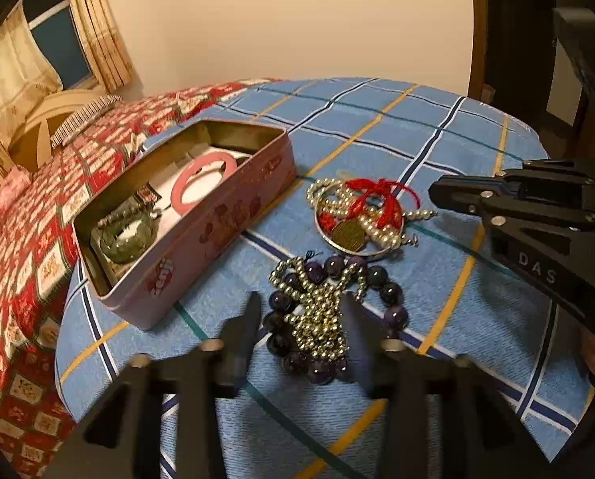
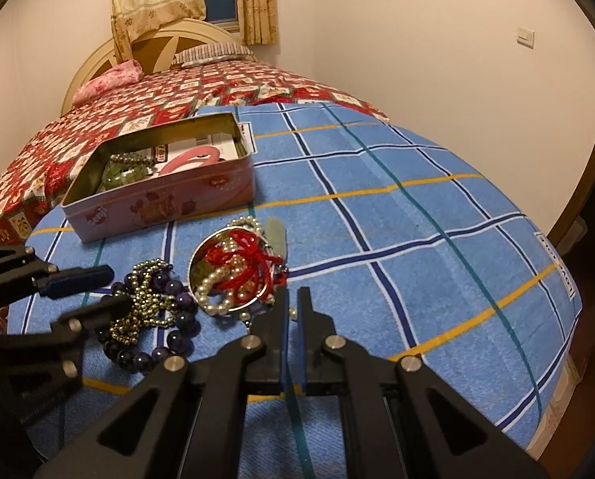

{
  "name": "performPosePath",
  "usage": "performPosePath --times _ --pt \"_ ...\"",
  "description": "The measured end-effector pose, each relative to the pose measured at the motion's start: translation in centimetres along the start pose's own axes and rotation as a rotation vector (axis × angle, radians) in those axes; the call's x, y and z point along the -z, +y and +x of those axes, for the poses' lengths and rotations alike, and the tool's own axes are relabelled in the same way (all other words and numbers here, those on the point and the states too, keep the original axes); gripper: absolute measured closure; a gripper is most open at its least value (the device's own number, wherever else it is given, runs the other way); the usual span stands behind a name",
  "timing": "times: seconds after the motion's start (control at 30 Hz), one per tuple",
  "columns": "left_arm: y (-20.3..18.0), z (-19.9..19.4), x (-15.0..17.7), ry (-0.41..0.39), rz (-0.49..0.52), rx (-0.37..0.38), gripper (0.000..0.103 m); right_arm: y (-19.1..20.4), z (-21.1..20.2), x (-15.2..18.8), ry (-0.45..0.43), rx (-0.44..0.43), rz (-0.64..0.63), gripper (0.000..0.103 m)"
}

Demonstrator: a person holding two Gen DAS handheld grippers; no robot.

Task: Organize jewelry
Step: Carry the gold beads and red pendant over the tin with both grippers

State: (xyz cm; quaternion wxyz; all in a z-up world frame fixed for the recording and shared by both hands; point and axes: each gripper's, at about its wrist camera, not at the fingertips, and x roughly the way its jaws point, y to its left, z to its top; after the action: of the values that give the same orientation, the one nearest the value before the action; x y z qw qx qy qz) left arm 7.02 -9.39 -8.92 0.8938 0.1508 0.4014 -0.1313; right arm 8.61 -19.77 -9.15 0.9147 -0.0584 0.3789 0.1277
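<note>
A pink tin box (image 1: 217,235) (image 2: 169,203) stands open on the blue checked cloth, holding a pink bangle (image 1: 203,183) and a green bracelet (image 1: 127,237). A purple bead bracelet (image 1: 393,291) (image 2: 177,339) with a gold bead chain (image 1: 317,311) (image 2: 141,307) on it lies in front. My left gripper (image 1: 301,311) (image 2: 94,291) is open, its fingers on either side of this pile. Behind it a silver bangle (image 1: 353,251) (image 2: 195,255) holds pearls and red cord (image 1: 377,195) (image 2: 241,255). My right gripper (image 2: 293,299) (image 1: 457,199) is shut and empty, just right of that pile.
A pale green pendant (image 2: 277,235) lies at the far side of the pearl pile. The blue cloth (image 2: 417,239) covers a rounded surface dropping off at right and front. A bed with a red patterned quilt (image 2: 137,99) lies behind, with wall and curtains beyond.
</note>
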Motion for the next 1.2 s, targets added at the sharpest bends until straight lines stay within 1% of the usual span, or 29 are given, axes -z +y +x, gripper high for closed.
performPosePath --times 0.13,0.2,0.27,0.33,0.4,0.43,0.47,0.5,0.57,0.73,0.87,1.2 --pt "-0.3 0.1 0.1 0.004 0.015 0.012 0.053 -0.1 -0.1 0.1 -0.003 -0.002 0.003 0.098" --pt "-0.5 0.7 0.2 0.02 0.029 -0.02 0.053 0.0 -0.1 0.1 -0.003 -0.001 0.002 0.098" --pt "-0.5 1.4 0.2 0.034 0.027 -0.015 0.054 -0.1 -0.1 0.0 -0.004 -0.001 0.001 0.098" --pt "-0.6 1.8 0.1 0.038 0.039 -0.024 0.058 -0.1 0.0 0.1 -0.002 -0.003 0.001 0.098" --pt "-1.1 1.9 0.1 0.031 0.066 -0.031 0.068 0.0 0.1 0.1 0.002 -0.007 0.001 0.098" --pt "-1.3 1.9 0.1 0.029 0.08 -0.037 0.072 0.0 0.1 0.1 0.003 -0.009 0.001 0.098" --pt "-1.3 1.7 0.1 0.026 0.089 -0.042 0.078 0.0 0.0 0.1 0.004 -0.01 -0.001 0.098" --pt "-1.3 1.4 0.1 0.02 0.088 -0.032 0.084 0.0 0.0 0.2 0.002 -0.01 -0.002 0.098" --pt "-1.0 0.7 0.0 0.005 0.079 -0.015 0.088 0.1 -0.2 0.2 -0.004 -0.012 -0.004 0.098" --pt "0.8 -1.8 -0.6 -0.051 0.037 -0.005 0.089 0.3 -1.0 0.0 -0.032 -0.016 -0.002 0.098" --pt "2.3 -3.5 -1.4 -0.092 0.008 -0.013 0.089 0.5 -1.4 -0.3 -0.047 -0.02 -0.003 0.098" --pt "6.1 -4.5 -2.8 -0.118 -0.046 -0.069 0.089 1.6 -1.4 -1.5 -0.06 -0.04 -0.034 0.098"
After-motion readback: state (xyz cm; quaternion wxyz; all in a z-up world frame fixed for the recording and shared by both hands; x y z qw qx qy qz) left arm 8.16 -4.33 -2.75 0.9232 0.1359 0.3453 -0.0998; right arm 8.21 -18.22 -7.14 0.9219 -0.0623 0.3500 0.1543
